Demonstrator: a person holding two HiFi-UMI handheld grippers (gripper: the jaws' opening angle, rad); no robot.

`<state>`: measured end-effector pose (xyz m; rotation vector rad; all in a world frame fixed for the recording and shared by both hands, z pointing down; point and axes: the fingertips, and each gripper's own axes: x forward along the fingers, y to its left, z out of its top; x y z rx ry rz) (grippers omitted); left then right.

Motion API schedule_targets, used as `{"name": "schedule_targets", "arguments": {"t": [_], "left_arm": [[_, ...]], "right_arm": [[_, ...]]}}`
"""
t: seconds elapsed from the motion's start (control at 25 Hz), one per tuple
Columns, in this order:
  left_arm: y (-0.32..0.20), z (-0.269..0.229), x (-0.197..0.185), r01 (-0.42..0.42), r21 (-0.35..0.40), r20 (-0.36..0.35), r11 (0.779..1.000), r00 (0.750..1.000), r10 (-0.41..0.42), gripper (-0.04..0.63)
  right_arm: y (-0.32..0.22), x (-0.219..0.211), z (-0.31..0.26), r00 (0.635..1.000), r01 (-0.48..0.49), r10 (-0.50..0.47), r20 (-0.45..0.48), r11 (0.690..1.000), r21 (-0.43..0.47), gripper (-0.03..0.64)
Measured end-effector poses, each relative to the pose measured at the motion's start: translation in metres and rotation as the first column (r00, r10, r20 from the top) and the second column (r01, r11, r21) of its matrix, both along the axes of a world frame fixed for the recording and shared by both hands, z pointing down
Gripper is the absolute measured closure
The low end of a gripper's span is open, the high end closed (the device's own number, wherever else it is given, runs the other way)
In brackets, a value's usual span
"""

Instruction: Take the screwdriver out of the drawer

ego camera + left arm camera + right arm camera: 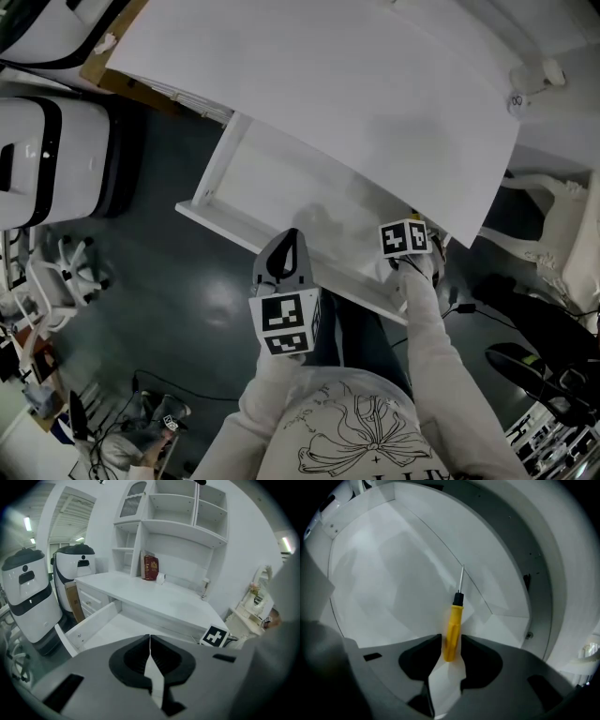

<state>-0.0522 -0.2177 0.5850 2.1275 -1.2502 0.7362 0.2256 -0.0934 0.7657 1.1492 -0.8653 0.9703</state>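
The white drawer [225, 228] stands pulled out from under the white desk top [328, 84]. In the right gripper view a screwdriver [453, 620] with a yellow handle and a thin metal shaft lies at the drawer's right end, shaft pointing away. My right gripper [451, 640] is shut on the handle, one jaw on each side. In the head view the right gripper [409, 246] reaches into the drawer's right corner, and the screwdriver is hidden there. My left gripper [289, 246] hangs shut and empty over the drawer's front edge, its jaws meeting in the left gripper view [150, 641].
Two white robot bodies [28, 597] stand left of the desk. A red book [150, 568] sits on the desk under white shelves [178, 522]. Cables and gear lie on the dark floor [150, 412]. A white frame [553, 225] stands to the right.
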Motion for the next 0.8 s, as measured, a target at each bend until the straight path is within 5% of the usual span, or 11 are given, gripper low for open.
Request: {"name": "schedule_targets", "arguments": {"t": [0.36,0.8], "left_arm": [[0.003,0.001,-0.002,0.005,-0.004,0.001,1.0,1.0,-0.005,0.588],[0.007,-0.001,-0.003,0.016,-0.001,0.002,1.0,1.0,-0.016,0.588]], "right_arm": [[0.005,0.003,0.003,0.992,0.111,-0.116,-0.05,0.99,-0.082,0.541],[0.002,-0.007,0.001,0.978,0.208,-0.208,-0.012,0.978,-0.036,0.549]]}}
